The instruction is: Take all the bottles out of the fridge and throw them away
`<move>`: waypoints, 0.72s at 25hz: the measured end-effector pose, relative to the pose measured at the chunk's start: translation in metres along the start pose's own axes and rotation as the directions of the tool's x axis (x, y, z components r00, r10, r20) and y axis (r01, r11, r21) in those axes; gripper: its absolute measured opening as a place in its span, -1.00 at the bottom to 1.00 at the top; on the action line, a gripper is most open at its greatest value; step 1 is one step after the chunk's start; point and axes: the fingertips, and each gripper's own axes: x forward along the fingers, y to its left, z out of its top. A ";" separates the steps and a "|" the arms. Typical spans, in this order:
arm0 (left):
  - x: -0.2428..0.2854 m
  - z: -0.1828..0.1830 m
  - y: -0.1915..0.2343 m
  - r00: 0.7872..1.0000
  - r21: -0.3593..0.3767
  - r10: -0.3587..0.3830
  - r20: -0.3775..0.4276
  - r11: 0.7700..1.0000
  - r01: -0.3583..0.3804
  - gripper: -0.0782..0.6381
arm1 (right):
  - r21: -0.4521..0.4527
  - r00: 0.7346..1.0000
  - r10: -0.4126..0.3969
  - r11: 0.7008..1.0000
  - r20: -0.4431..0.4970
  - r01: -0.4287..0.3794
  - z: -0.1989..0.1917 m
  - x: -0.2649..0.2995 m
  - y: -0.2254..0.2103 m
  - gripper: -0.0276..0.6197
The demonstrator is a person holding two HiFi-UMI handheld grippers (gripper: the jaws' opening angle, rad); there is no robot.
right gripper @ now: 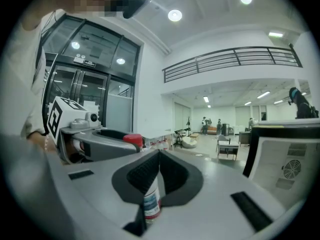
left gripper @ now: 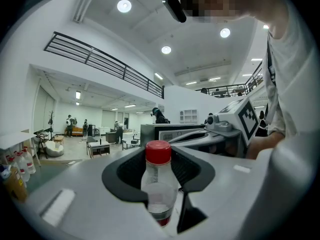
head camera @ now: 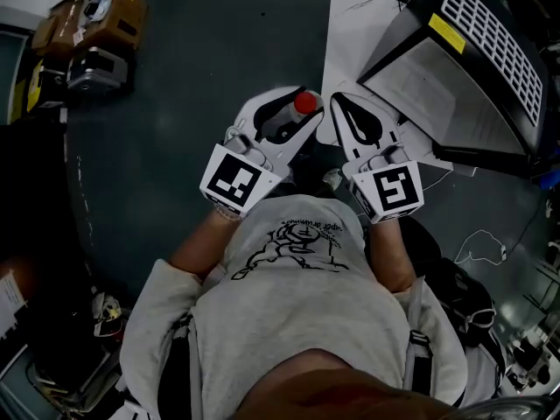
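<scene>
Red-capped bottle (left gripper: 159,184): clear plastic, apparently almost empty, upright between the jaws of the left gripper (head camera: 284,121). The jaws stand partly apart and bear on the bottle's body below the shoulder. It is carried out in front of the person's chest, above the dark floor (head camera: 175,86). A second, labelled bottle (right gripper: 151,204) sits low in the right gripper (head camera: 357,116), whose pads meet at the tips above it and appear to pinch it. Both bottles are judged light, thin-walled and somewhat slippery. A hold across the body near the stiffer shoulder or base should suit, since hard pressure at mid-height would probably buckle the wall. The head view shows the two grippers side by side and the red cap (head camera: 304,103), but not the labelled bottle, which only the right gripper view reveals. The left gripper view alone shows how little the red-capped bottle seems to contain.
</scene>
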 end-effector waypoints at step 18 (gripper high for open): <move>-0.027 -0.017 0.020 0.999 -0.036 0.039 -0.024 0.999 -0.040 -0.34 | -0.015 0.999 0.037 0.999 0.001 -0.037 -0.005 0.024 0.027 -0.89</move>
